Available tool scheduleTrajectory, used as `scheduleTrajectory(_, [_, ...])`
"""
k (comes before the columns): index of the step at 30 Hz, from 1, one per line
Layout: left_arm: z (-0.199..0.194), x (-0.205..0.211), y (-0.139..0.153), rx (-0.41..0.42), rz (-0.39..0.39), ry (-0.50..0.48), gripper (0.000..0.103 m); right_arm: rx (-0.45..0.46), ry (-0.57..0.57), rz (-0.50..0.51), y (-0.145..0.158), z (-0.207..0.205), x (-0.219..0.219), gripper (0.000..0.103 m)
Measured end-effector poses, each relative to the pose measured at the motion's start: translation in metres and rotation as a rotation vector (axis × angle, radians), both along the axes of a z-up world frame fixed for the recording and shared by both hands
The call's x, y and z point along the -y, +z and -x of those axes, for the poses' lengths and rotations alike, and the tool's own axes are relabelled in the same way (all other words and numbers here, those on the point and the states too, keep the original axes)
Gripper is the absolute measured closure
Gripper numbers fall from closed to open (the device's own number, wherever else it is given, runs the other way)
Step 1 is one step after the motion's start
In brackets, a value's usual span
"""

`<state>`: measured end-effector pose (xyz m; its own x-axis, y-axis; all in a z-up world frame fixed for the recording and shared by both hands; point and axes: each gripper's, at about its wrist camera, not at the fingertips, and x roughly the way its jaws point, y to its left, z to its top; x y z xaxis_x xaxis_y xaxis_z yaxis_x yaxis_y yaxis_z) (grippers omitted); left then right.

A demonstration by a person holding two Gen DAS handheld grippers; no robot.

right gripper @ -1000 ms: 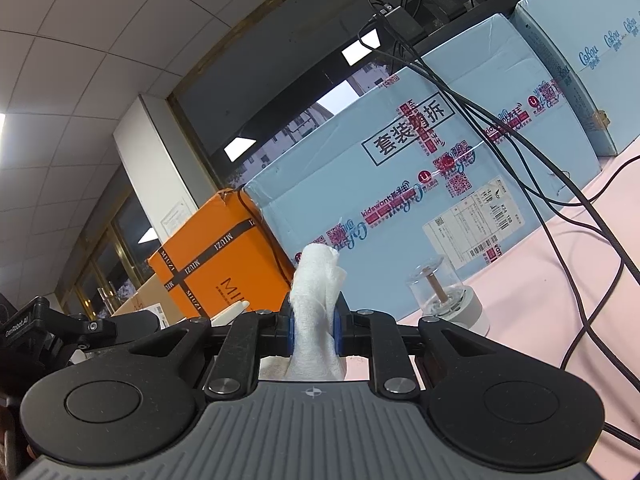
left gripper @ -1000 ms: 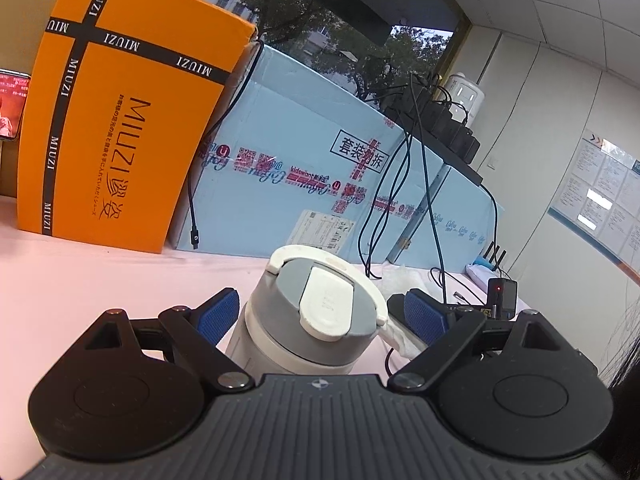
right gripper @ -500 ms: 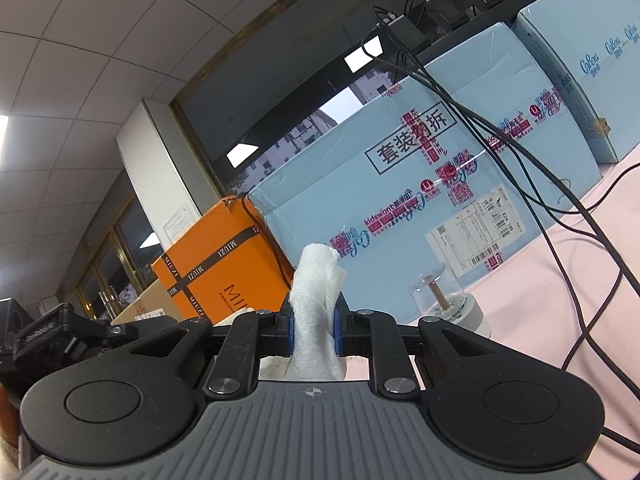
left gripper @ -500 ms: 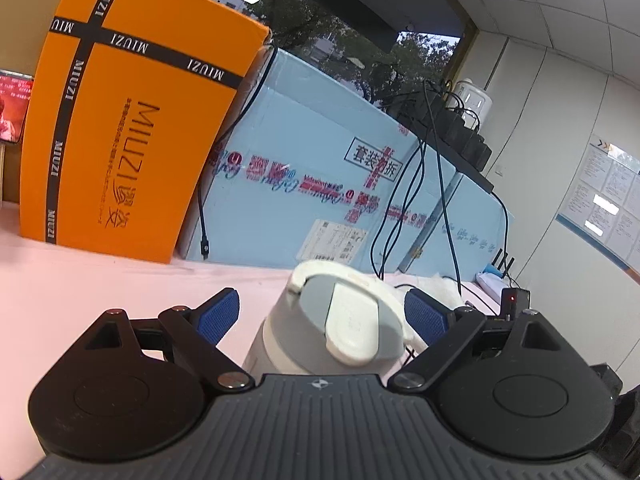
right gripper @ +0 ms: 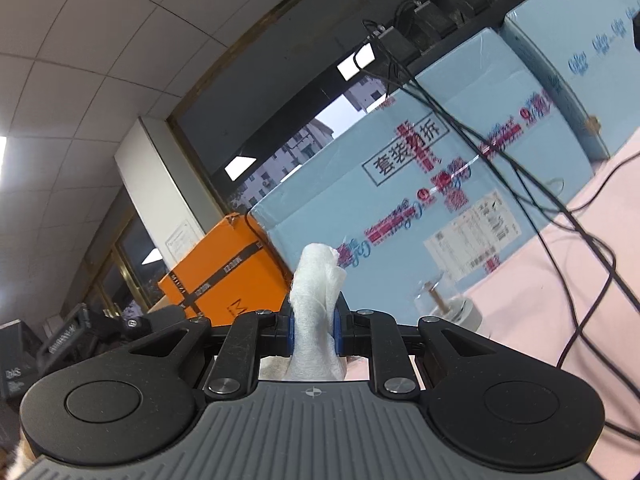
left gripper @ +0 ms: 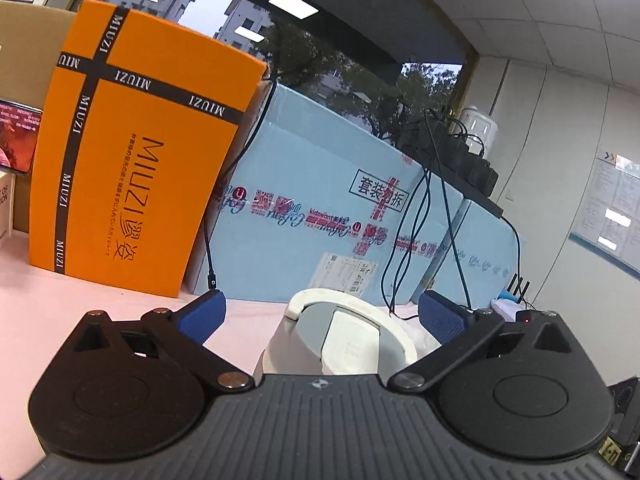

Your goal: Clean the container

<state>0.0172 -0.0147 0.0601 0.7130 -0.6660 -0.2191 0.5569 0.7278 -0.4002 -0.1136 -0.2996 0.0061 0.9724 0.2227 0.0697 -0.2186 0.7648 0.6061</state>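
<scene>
White cloth was clamped in the right gripper. The left gripper was opening, its fingers now apart and clear of the container, which stood between them on the pink desk. Judged released, it seemed wiped or awaiting regrasp.
</scene>
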Motion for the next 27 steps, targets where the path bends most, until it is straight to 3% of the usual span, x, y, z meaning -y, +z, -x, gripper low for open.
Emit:
scheduleTrajectory(4, [-0.004,-0.002,-0.004,0.068,-0.023,0.030,0.000,-0.030,0.042,-0.013,-0.001,0.000,-0.006,0.087])
scheduleTrajectory(11, [-0.018,-0.005,-0.013,0.041,-0.071,0.060,0.000,-0.009,0.174,-0.069,-0.009,0.000,-0.013,0.087])
scheduleTrajectory(16, [-0.019,-0.005,-0.016,0.059,-0.072,0.055,0.000,-0.009,0.182,-0.090,-0.008,0.008,-0.018,0.088])
scheduleTrajectory(19, [-0.019,-0.006,-0.017,0.082,-0.078,0.047,0.000,-0.021,0.186,-0.177,-0.012,0.012,-0.017,0.087])
scheduleTrajectory(24, [-0.016,-0.007,-0.020,0.165,-0.108,0.073,0.000,-0.029,0.249,-0.487,-0.025,0.004,-0.011,0.087])
scheduleTrajectory(27, [-0.013,-0.006,-0.022,0.207,-0.118,0.103,0.000,-0.025,0.216,-0.506,-0.024,0.001,-0.014,0.087])
